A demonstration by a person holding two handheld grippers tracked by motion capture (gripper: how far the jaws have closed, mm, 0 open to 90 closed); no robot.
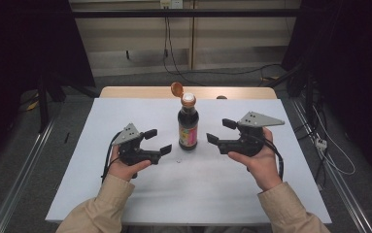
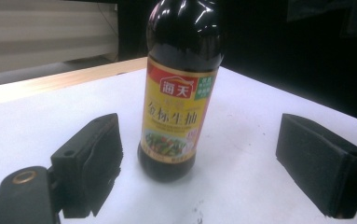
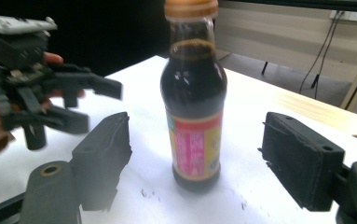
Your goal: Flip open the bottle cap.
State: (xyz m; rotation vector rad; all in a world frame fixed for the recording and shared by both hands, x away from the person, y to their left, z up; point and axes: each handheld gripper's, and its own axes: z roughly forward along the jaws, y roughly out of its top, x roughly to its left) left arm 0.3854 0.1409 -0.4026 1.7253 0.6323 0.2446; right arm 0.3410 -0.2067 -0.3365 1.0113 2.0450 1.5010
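A dark soy sauce bottle [image 1: 188,127] with a yellow and red label stands upright at the middle of the white table, its orange flip cap [image 1: 176,89] hinged open above the neck. My left gripper [image 1: 158,141] is open just left of the bottle, apart from it. My right gripper [image 1: 221,131] is open just right of it, also apart. In the left gripper view the bottle [image 2: 178,93] stands a little ahead of the wide black jaws. From the right gripper view the bottle [image 3: 195,107] stands ahead of its jaws, with the left gripper [image 3: 99,105] beyond at the left.
The white table top [image 1: 125,194] has a wooden strip [image 1: 140,92] along its far edge. A small brown object [image 1: 221,97] lies on that strip behind the bottle. Cables run over the floor at the back and the right.
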